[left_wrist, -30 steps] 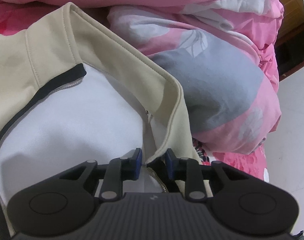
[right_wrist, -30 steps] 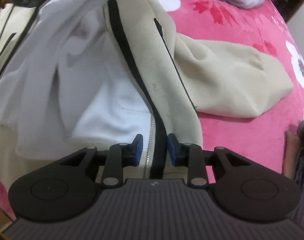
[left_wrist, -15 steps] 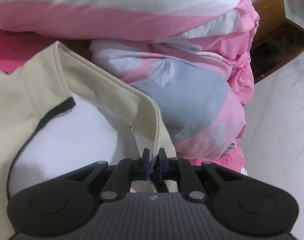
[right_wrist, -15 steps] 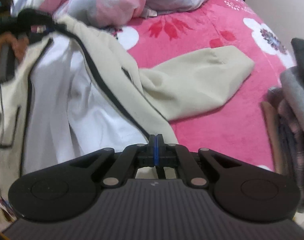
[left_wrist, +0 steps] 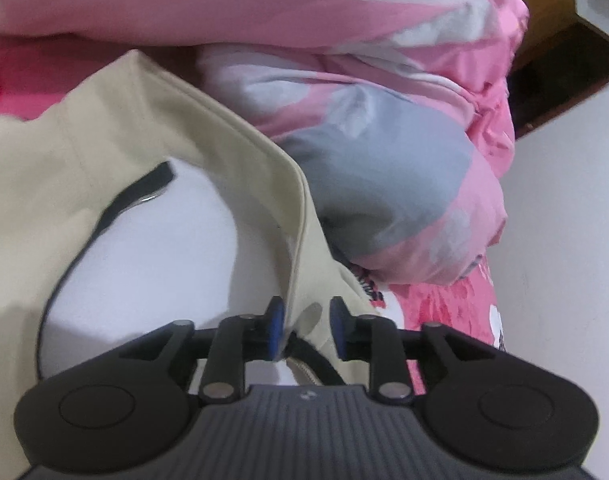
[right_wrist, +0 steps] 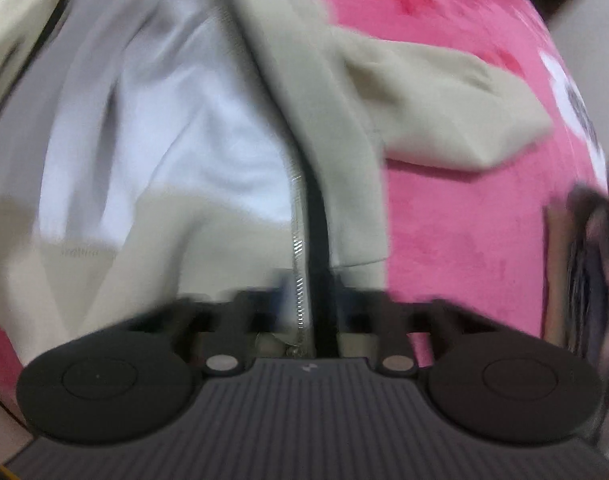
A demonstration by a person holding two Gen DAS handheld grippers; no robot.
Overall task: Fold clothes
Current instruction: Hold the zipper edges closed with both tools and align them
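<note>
In the left wrist view, at the bottom centre, the left gripper (left_wrist: 305,328) has its jaws opening. The blue pads stand apart with the collar edge of the beige jacket (left_wrist: 104,140) between them, and neither clearly presses on it. The jacket spreads up and to the left from there, lying open so its white lining (left_wrist: 152,248) shows, edged with a dark strip. Past the collar, across the centre and top of the frame, a rumpled quilt (left_wrist: 384,184) in pink, grey and white is heaped on the pink bedsheet (left_wrist: 444,304). At the right runs pale floor (left_wrist: 564,200), and a brown wooden piece of furniture (left_wrist: 552,12) stands in the upper right corner.

The right wrist view is smeared by motion. At the bottom centre the right gripper (right_wrist: 310,292) seems to have its jaws apart, with the jacket's zipper (right_wrist: 298,248) and its black tape running between them. I cannot tell whether the pads touch the cloth. The jacket (right_wrist: 336,160) fills the left and centre, its lining to the left of the zipper. One sleeve (right_wrist: 444,108) lies out to the right on the bedsheet (right_wrist: 456,232), which has white flower shapes near its far edge. A dark pile of cloth (right_wrist: 584,264) sits at the right edge.
</note>
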